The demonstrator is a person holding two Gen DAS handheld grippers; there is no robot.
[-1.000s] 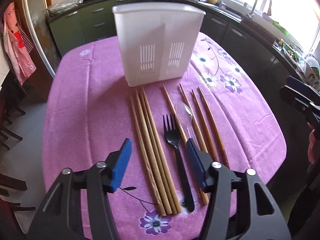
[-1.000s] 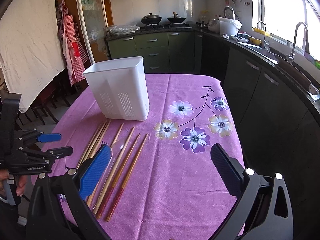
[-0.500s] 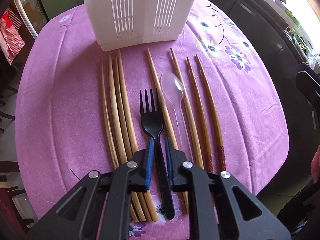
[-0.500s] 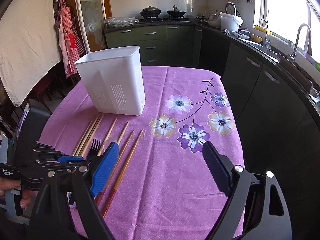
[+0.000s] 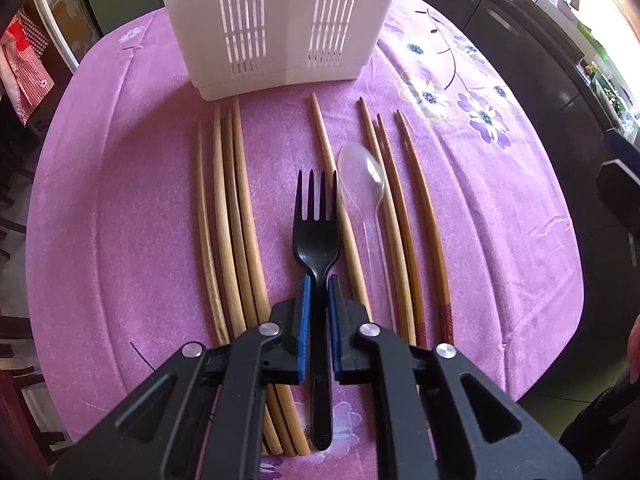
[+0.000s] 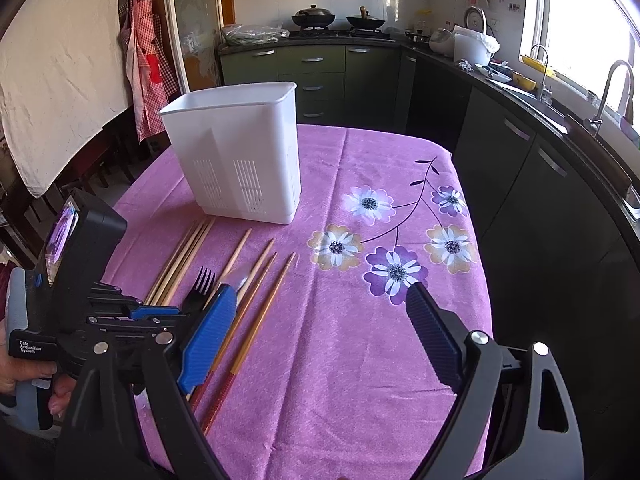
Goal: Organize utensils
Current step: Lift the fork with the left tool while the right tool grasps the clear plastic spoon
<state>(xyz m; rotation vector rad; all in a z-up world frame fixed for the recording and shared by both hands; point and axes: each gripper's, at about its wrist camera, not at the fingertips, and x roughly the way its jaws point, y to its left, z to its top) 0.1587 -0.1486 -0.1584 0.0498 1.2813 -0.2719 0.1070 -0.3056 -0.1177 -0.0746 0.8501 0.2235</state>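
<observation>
A black plastic fork point(image 5: 316, 236) lies on the purple cloth, tines toward a white slotted utensil holder point(image 5: 276, 20). My left gripper point(image 5: 318, 284) is shut on the fork's handle just behind its head; it also shows in the right wrist view point(image 6: 160, 314). A clear plastic spoon point(image 5: 362, 176) lies right of the fork among several wooden chopsticks point(image 5: 236, 216). My right gripper point(image 6: 320, 312) is open and empty, above the cloth right of the utensils. The holder point(image 6: 240, 152) and fork point(image 6: 200, 288) show there too.
The round table point(image 6: 380, 360) carries a purple floral cloth. Dark kitchen cabinets point(image 6: 520, 152) and a sink counter run along the right and back. Chairs point(image 6: 24, 208) and hanging cloths stand at the left.
My left gripper came down from open above the utensils and closed on the fork's handle. The right gripper shifted slightly and stayed open.
</observation>
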